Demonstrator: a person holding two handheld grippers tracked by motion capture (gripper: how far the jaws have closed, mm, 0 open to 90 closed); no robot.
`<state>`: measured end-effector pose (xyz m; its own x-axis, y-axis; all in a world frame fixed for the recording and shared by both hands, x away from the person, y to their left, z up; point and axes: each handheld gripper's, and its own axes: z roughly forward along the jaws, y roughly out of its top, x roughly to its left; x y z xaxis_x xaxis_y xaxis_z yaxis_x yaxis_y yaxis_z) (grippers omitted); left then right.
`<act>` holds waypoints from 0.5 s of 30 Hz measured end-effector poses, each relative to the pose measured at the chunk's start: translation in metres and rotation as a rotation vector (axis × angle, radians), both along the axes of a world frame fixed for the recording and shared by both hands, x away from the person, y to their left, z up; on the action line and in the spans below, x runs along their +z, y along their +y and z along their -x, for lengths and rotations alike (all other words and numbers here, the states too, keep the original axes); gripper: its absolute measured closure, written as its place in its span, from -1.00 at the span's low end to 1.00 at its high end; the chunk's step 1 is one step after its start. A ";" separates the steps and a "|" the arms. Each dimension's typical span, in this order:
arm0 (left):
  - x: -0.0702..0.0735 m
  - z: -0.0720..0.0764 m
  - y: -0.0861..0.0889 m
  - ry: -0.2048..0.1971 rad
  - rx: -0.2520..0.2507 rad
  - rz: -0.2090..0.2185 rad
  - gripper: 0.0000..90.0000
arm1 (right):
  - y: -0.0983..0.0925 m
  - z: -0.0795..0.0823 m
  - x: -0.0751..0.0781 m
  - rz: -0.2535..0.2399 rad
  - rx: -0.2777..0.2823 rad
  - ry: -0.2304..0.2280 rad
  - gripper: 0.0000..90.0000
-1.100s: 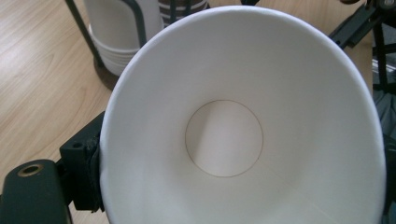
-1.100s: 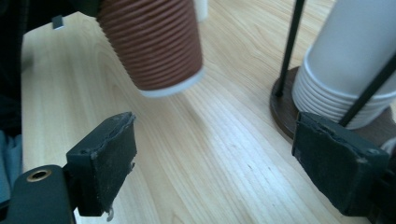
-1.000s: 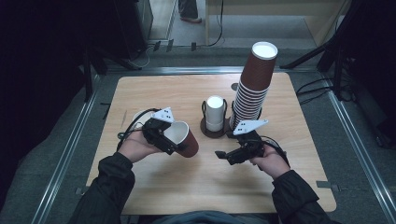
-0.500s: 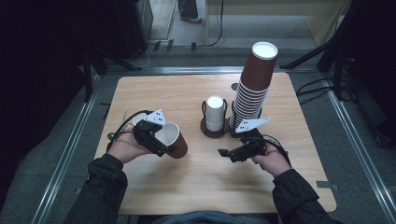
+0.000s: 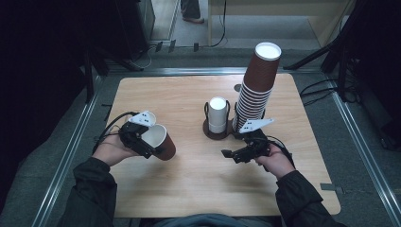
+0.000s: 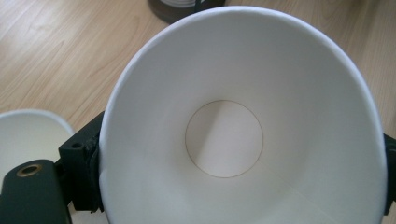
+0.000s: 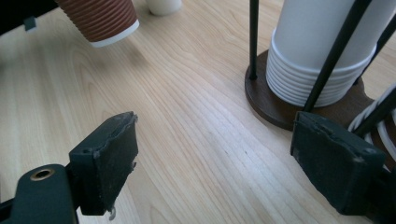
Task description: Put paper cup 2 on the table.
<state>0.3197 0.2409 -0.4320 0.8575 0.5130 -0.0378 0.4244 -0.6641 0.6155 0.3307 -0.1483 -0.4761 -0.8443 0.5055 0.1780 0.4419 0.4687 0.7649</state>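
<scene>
The left gripper (image 5: 142, 138) clamps the ribbed brown paper cup with white lining (image 5: 160, 141) above the wooden table (image 5: 189, 184), tilted (mouth toward its camera) for carrying. The right gripper (image 5: 235, 154) hovers open-jawed, ready beside the white-cup holder (image 5: 218, 119).

One held cup (image 5: 161, 142); one brown stack (image 5: 255, 90) — one white stack (image 5: 218, 114).

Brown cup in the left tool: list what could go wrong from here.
1. The left tool clamps the brown cup across its thin paper wall, tilted with its mouth toward the hand; a harder squeeze may dent it.
2. The tall stack of brown cups leans; a bump from the open right tool, which is close by, could topple it.
3. The holder with white cups stands between the hands, so a hasty sweep may knock it.
</scene>
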 end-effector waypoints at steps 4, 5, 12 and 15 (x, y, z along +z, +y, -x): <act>0.000 0.002 0.012 0.015 0.011 -0.014 -0.80 | -0.001 -0.001 0.001 -0.010 -0.002 -0.007 -0.60; -0.001 0.002 0.015 0.017 0.014 -0.027 -0.80 | -0.001 -0.001 0.001 -0.009 -0.004 -0.009 -0.60; -0.007 0.001 0.025 0.048 0.035 -0.068 -0.80 | -0.004 -0.001 -0.002 0.027 -0.015 -0.026 -0.60; -0.010 0.000 0.028 0.054 0.049 -0.088 -0.81 | -0.004 -0.002 -0.004 0.058 -0.024 -0.038 -0.60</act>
